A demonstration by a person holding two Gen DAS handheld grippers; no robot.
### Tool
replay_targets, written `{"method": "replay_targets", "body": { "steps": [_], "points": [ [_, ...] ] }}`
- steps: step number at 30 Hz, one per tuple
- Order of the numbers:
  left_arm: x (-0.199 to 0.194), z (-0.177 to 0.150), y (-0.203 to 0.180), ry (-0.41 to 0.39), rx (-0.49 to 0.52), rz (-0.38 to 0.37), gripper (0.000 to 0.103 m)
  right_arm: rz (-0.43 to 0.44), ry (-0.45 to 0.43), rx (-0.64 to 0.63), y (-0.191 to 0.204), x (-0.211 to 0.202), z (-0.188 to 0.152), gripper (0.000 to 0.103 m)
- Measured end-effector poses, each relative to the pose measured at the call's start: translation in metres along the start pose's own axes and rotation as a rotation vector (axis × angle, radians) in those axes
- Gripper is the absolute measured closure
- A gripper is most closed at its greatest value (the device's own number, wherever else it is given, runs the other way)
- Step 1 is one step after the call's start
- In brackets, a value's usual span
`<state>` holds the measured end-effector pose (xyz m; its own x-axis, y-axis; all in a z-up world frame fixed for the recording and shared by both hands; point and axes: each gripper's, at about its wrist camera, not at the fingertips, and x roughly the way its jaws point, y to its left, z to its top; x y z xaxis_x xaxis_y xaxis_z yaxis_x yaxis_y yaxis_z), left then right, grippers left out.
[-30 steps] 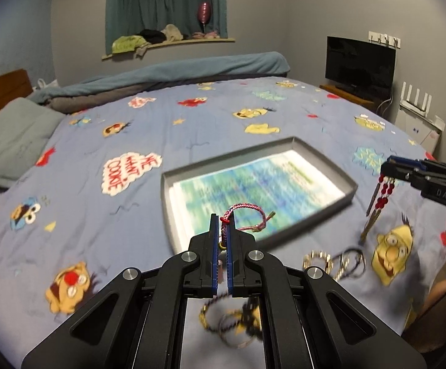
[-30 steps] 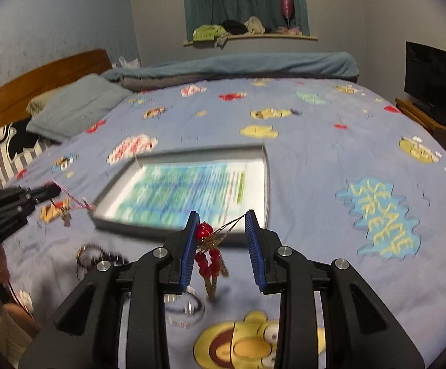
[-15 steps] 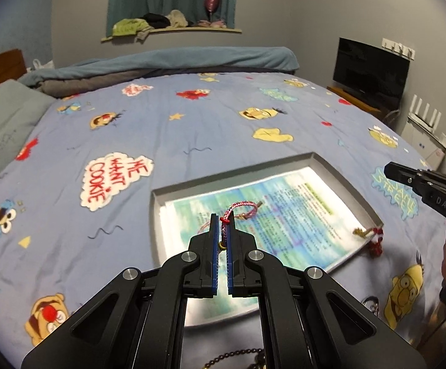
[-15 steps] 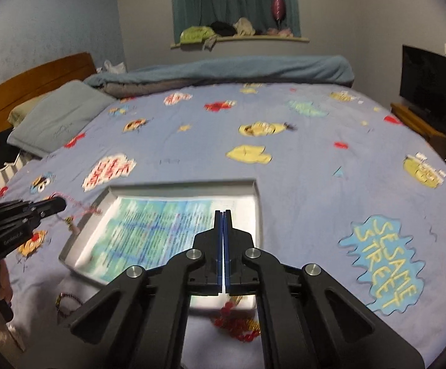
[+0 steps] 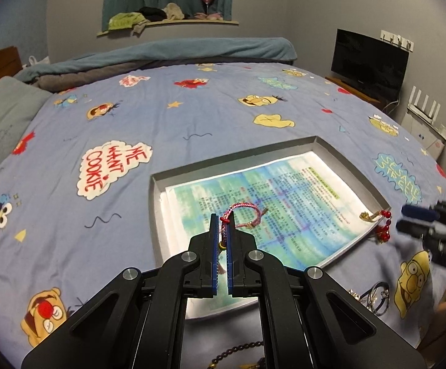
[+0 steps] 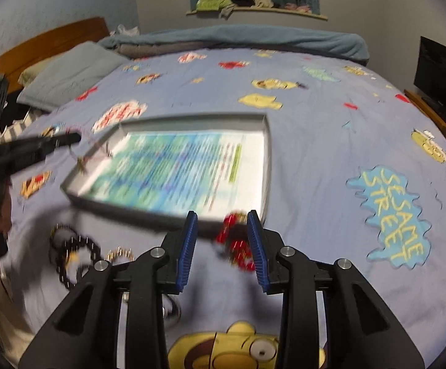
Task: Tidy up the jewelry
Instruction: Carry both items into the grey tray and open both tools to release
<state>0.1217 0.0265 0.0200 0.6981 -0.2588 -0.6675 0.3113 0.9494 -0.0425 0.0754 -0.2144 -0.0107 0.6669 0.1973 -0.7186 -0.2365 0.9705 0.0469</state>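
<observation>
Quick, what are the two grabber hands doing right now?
Left gripper: shut on the pink braided bracelet.
Right gripper: open, holding nothing; red bead piece lies between its fingers.

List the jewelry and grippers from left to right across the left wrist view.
Left gripper shut on pink braided cord bracelet → red-beaded gold hairpin on grey tray's right edge → open right gripper.

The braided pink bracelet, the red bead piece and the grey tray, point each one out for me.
braided pink bracelet (image 5: 243, 212): left wrist view, top of its loop above the fingertips.
red bead piece (image 5: 382, 225): left wrist view, beads hanging over the tray's corner.
grey tray (image 5: 154, 209): left wrist view, bare left wall.
</observation>
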Motion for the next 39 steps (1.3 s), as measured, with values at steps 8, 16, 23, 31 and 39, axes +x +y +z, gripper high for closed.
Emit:
{"method": "replay_targets", "body": {
  "steps": [8, 16, 23, 31, 39],
  "points": [
    [-0.001, -0.002, 0.0, -0.002, -0.007, 0.013, 0.098, -0.048, 0.057, -0.065, 0.001, 0.024, -0.012, 0.07],
    [0.002, -0.002, 0.002, 0.003, -0.01, 0.018, 0.098, -0.057, 0.044, -0.128, 0.008, 0.024, -0.015, 0.095],
    [-0.003, 0.003, 0.005, -0.011, -0.017, 0.015, 0.098, -0.016, -0.05, -0.112, 0.012, -0.008, 0.001, 0.095],
    [-0.006, 0.032, 0.016, -0.05, -0.04, 0.012, 0.098, 0.017, -0.2, -0.033, 0.005, -0.034, 0.057, 0.095],
    [0.036, 0.043, 0.038, -0.008, -0.111, 0.014, 0.098, 0.046, -0.245, 0.047, -0.007, 0.006, 0.101, 0.095]
  ]
}}
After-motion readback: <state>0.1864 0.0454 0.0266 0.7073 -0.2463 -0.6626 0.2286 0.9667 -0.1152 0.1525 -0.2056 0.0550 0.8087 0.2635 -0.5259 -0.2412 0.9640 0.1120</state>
